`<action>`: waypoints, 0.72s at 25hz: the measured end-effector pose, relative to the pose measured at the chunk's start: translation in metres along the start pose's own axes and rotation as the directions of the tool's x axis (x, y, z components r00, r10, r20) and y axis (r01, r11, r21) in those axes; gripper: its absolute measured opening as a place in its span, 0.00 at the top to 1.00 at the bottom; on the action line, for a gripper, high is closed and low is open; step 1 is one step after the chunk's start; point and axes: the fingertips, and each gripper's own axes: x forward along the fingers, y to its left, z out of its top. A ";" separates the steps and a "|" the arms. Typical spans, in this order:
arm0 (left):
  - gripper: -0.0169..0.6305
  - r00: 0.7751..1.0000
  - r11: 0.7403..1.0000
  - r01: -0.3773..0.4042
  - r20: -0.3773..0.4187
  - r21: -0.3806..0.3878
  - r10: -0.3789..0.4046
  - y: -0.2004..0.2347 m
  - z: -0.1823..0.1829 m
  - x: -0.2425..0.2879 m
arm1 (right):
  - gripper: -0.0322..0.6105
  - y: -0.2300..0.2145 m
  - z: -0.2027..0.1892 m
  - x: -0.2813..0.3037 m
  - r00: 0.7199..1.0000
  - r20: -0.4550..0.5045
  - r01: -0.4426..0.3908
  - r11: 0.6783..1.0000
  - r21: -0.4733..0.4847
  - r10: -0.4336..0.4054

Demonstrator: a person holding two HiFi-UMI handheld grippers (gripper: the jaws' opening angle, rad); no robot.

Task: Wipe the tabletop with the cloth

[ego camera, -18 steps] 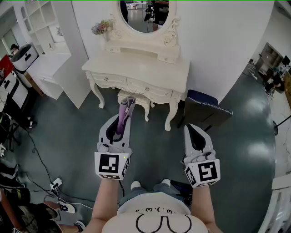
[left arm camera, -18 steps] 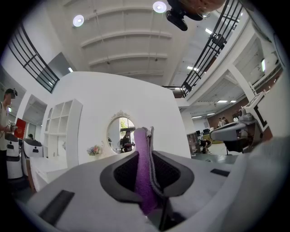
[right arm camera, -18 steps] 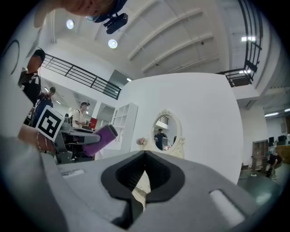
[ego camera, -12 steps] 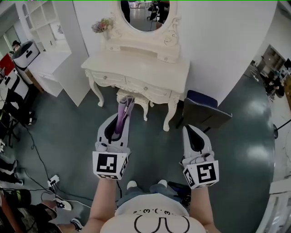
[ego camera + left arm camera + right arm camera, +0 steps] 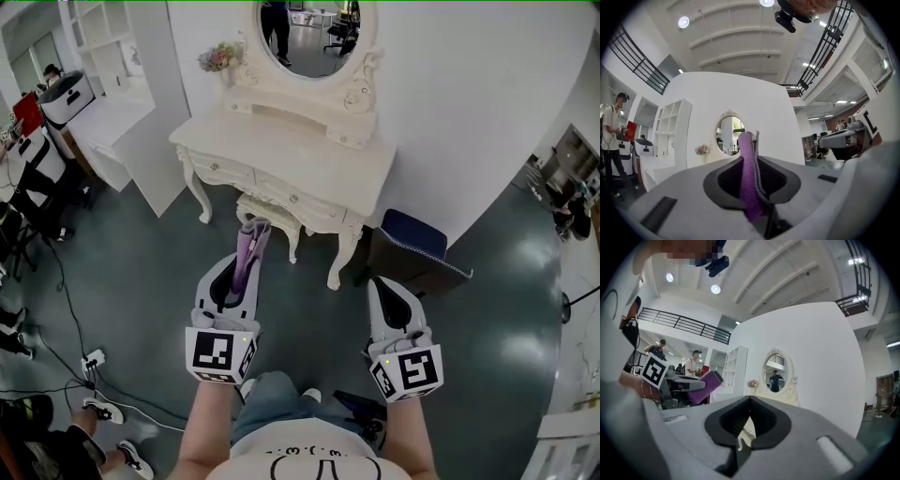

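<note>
A cream dressing table (image 5: pixel 291 152) with an oval mirror (image 5: pixel 314 33) stands against the white wall ahead of me. In my left gripper (image 5: pixel 239 267), held over the floor short of the table, a purple cloth (image 5: pixel 249 246) stands up folded, and the jaws are shut on it. The left gripper view shows the cloth (image 5: pixel 747 178) pinched between the dark pads of that gripper (image 5: pixel 751 159). My right gripper (image 5: pixel 382 284) is level with it to the right, shut and holding nothing. The right gripper view shows its jaws (image 5: pixel 750 400) closed, with the purple cloth (image 5: pixel 705 386) off to the left.
A small cream stool (image 5: pixel 270 210) is tucked under the table. A dark blue chair (image 5: pixel 412 255) stands beside the table's right legs. White shelving (image 5: pixel 122 84) lines the left wall. Cables and a power strip (image 5: pixel 92 359) lie on the grey floor at left. People stand further left.
Both grippers have drifted slightly lower and left in the head view, and the table now appears a little closer. The cloth stays clamped in the left gripper.
</note>
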 end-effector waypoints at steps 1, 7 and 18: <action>0.86 1.000 1.000 -0.010 0.000 0.002 0.010 0.002 0.000 0.002 | 0.95 -0.002 -0.001 0.005 1.000 0.004 -0.015 1.000 0.006 0.015; 0.86 0.998 0.998 -0.068 0.001 0.011 0.068 0.033 -0.003 0.028 | 0.95 -0.002 -0.004 0.051 0.996 0.012 -0.084 0.996 -0.007 0.084; 0.86 0.999 0.999 -0.042 0.012 0.002 0.042 0.156 -0.016 0.158 | 0.95 -0.009 -0.009 0.221 0.998 -0.005 -0.064 0.998 -0.020 0.064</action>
